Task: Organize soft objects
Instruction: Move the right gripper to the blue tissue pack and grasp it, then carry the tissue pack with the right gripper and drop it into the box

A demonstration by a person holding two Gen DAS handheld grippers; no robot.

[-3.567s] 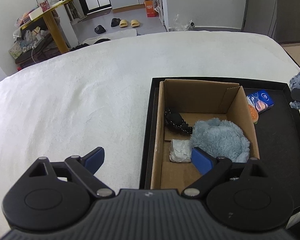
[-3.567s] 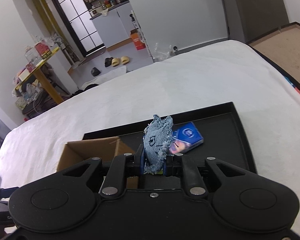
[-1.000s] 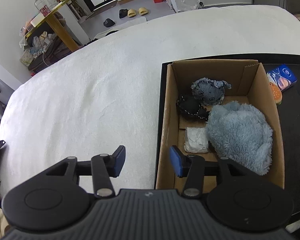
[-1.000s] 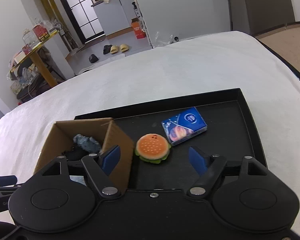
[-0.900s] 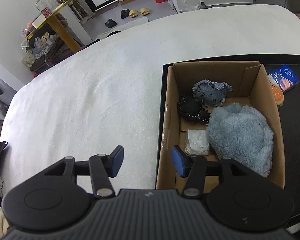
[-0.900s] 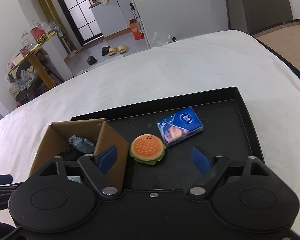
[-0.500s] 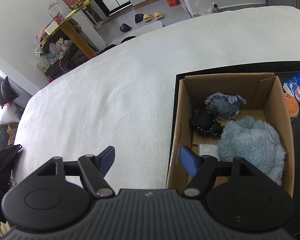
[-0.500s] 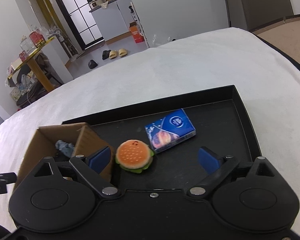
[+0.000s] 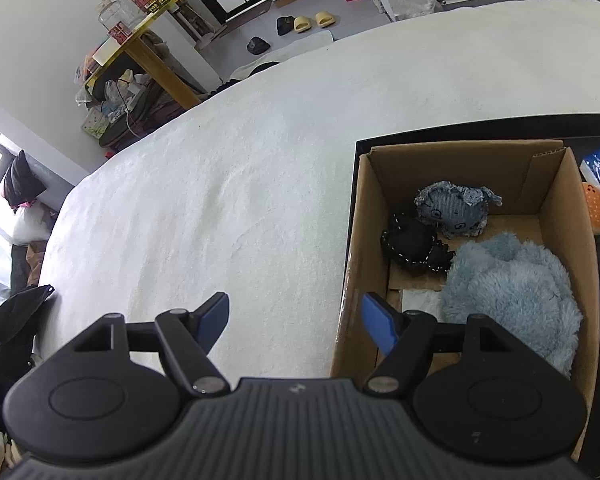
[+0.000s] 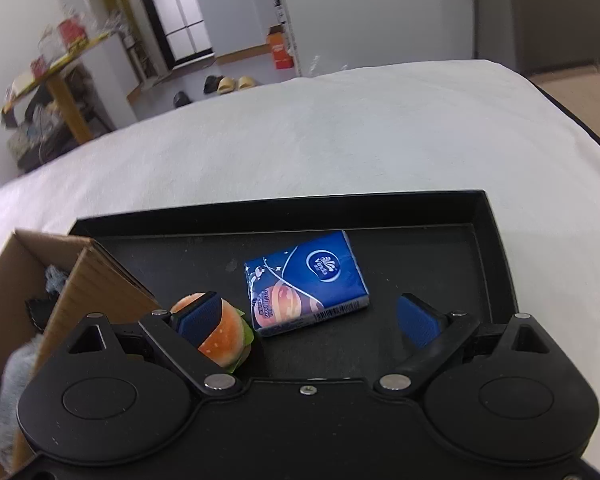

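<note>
Blue rubber pads (image 10: 414, 320) are being held wide apart on the right gripper (image 10: 306, 318), nothing being gripped between them; the left-hand pad is being seen just in front of the burger toy (image 10: 224, 338), though whether contact is being made cannot be told. The tissue pack (image 10: 306, 282) is lying between the spread fingers, a little ahead of them, flat on the black tray (image 10: 496, 240), with the burger toy just beside its near-left corner.

The tissue pack is being judged light, compressible and slick in its printed film wrapper; it is probably best taken across its shorter width, near the middle, with gentle pressure so that the film is not being squeezed out of the pads. The burger toy is being judged squashy and light as well; a hold across bun and base is likely to be secure.

The left gripper (image 9: 296, 318) is likewise being held open and empty, over the near-left wall of the cardboard box (image 9: 352, 240); inside the box the denim plush (image 9: 452, 210), the black pouch (image 9: 414, 246) and the fluffy blue toy (image 9: 508, 292) are lying close together on the white bed (image 9: 260, 160).
</note>
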